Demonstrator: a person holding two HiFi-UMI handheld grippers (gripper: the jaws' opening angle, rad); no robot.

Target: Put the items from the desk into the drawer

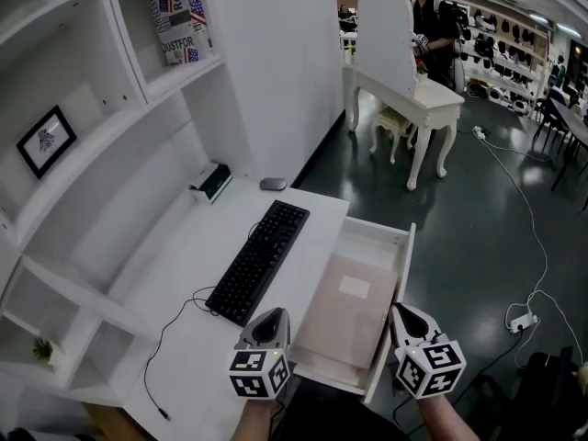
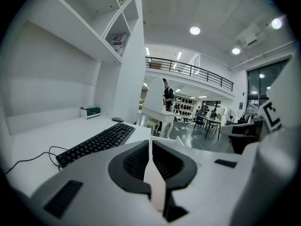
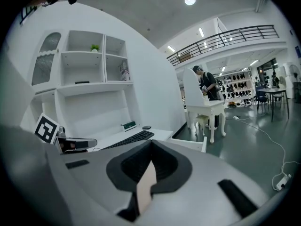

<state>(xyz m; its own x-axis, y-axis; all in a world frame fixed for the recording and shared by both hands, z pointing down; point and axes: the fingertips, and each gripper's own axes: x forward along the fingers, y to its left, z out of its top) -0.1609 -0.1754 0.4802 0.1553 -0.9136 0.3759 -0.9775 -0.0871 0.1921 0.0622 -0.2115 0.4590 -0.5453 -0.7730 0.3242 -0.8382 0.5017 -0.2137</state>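
A black keyboard [image 1: 259, 260] lies on the white desk [image 1: 184, 274], its cable trailing to the front left. At the back of the desk sit a grey mouse [image 1: 273, 184] and a green-and-white box [image 1: 211, 183]. The drawer [image 1: 405, 265] at the desk's right stands pulled out, with a beige flat sheet [image 1: 347, 306] in it. My left gripper [image 1: 273, 318] hovers near the keyboard's near end, shut and empty. My right gripper [image 1: 402, 315] is by the drawer's near right corner, shut with nothing in it. The left gripper view shows the keyboard [image 2: 96, 143] ahead on the left.
White shelves [image 1: 83, 145] rise behind and left of the desk, holding a framed picture [image 1: 46, 141] and a book [image 1: 179, 21]. Beyond, a person stands at a white dressing table [image 1: 409, 90]. A cable and power strip [image 1: 522, 321] lie on the dark floor at right.
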